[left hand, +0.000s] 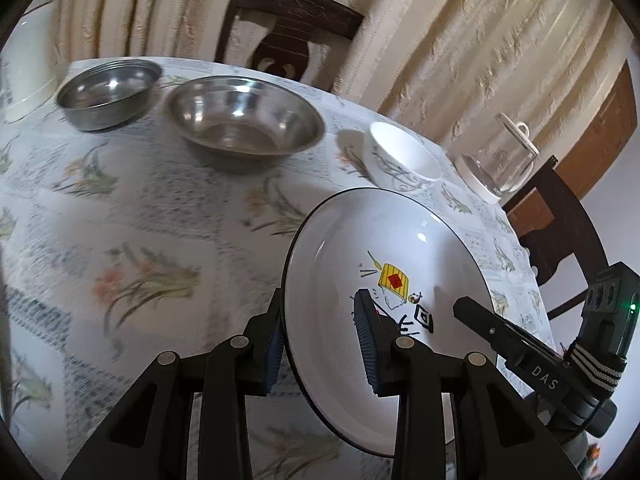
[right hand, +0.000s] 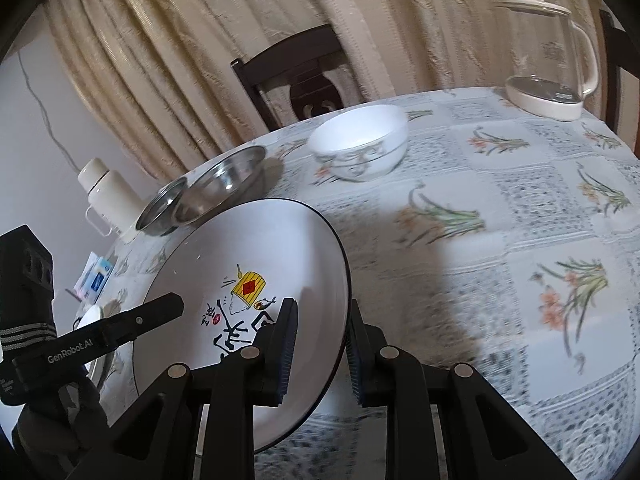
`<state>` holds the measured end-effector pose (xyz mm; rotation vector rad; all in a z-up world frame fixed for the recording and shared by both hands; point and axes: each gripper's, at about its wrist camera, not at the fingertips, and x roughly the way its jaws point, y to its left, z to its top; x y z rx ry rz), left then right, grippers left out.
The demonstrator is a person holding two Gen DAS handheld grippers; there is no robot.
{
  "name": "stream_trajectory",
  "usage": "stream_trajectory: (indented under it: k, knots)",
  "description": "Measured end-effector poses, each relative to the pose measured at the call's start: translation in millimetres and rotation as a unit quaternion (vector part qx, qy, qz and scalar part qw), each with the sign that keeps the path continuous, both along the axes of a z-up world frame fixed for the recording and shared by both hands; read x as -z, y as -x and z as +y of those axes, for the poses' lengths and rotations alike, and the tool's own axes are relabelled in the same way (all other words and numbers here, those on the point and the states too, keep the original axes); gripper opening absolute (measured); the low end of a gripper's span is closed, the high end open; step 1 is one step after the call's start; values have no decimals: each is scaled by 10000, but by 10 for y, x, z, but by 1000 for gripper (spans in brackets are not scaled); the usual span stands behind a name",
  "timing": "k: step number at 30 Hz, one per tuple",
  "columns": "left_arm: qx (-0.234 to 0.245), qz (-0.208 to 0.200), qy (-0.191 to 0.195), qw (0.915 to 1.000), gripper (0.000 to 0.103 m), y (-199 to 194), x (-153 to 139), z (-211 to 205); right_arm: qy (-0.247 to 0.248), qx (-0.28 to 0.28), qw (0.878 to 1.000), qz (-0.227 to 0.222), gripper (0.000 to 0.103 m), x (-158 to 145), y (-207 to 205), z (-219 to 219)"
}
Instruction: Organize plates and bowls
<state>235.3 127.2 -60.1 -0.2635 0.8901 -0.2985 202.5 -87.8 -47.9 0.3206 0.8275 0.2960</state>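
A white plate [left hand: 400, 232] with a thin black rim and a yellow-and-red drawing hangs tilted above the floral tablecloth, held from both sides. My left gripper [left hand: 320, 336] is shut on its left rim, one finger inside the plate and one behind it. My right gripper [right hand: 322, 340] is shut on the opposite rim of the plate [right hand: 248, 240]. Each wrist view shows the other gripper's finger across the plate. On the table stand a small steel bowl [left hand: 108, 92], a larger steel bowl [left hand: 244, 120] and a white patterned bowl [left hand: 402, 160].
A glass kettle [right hand: 548, 68] on a white base stands at the table's far right edge. A white flask [right hand: 106, 192] sits at the left edge beyond the steel bowls [right hand: 224, 184]. A dark wooden chair [left hand: 288, 32] and curtains lie behind the table.
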Motion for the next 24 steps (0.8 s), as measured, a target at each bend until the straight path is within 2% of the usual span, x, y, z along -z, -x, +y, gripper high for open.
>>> stream_trajectory:
  k: [11,16,24]
  knots:
    - [-556,-107,14,9984,34,360,-69,581,53,-471,9988,-121,25,-98,156,519]
    - [-765,-182,39,9969,25,505,-72,851,46,-629,9979,-114,25,-101,203,734]
    - [-1081,-235,89,9938,25,724,-87,1274,2,-959,9953,-132,25,-151,252,1108]
